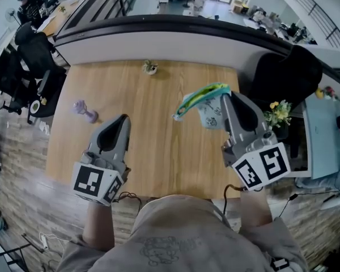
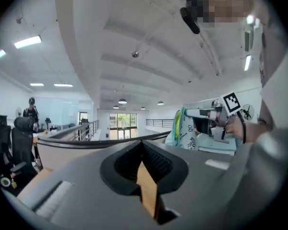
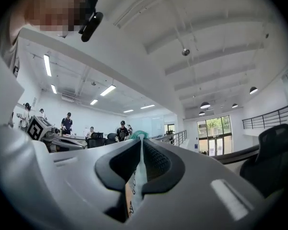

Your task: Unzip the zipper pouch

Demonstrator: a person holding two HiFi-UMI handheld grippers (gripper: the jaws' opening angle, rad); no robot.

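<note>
The zipper pouch, pale printed fabric with a green and yellow zipper edge, hangs in the air above the right side of the wooden table. My right gripper is shut on its right end. In the right gripper view a strip of the pouch fabric is pinched between the closed jaws of that gripper. My left gripper is shut with nothing in it, raised over the table left of the pouch and apart from it. From the left gripper view, the pouch hangs off to the right.
A small purple dumbbell-shaped object lies on the table's left part, and a tiny potted plant stands at the far edge. A black chair and yellow flowers are beside the right edge. A curved ledge runs behind the table.
</note>
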